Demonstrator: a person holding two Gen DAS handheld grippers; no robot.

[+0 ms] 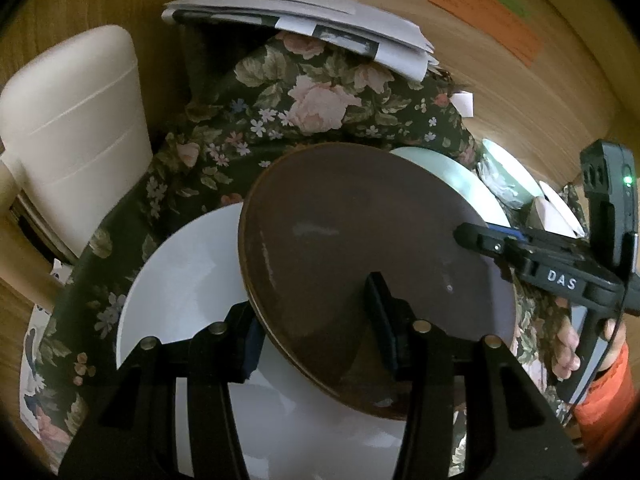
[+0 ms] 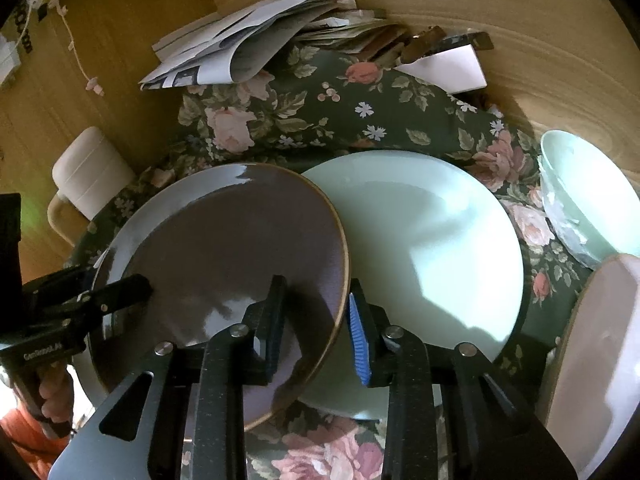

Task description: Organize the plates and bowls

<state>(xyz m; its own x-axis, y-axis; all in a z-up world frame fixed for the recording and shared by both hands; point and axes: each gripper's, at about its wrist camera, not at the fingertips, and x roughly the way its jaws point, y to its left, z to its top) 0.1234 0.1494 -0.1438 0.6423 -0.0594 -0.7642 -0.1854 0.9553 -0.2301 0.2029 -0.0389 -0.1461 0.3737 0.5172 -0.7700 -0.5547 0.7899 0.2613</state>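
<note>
A brown plate (image 1: 360,248) is held tilted above the flowered tablecloth, over a white plate (image 1: 180,292). My left gripper (image 1: 316,332) straddles its near rim, one finger above and one below, shut on it. My right gripper (image 2: 316,320) grips the opposite rim of the brown plate (image 2: 224,264) the same way. A pale green plate (image 2: 432,248) lies flat just right of it; its edge shows in the left wrist view (image 1: 460,176). The right gripper shows in the left wrist view (image 1: 472,238), the left gripper in the right wrist view (image 2: 136,286).
A pale green bowl (image 2: 588,196) sits at the right table edge, a pinkish plate (image 2: 600,352) below it. Stacked papers (image 1: 300,24) lie at the far side of the cloth (image 2: 360,112). A cream chair (image 1: 72,128) stands left.
</note>
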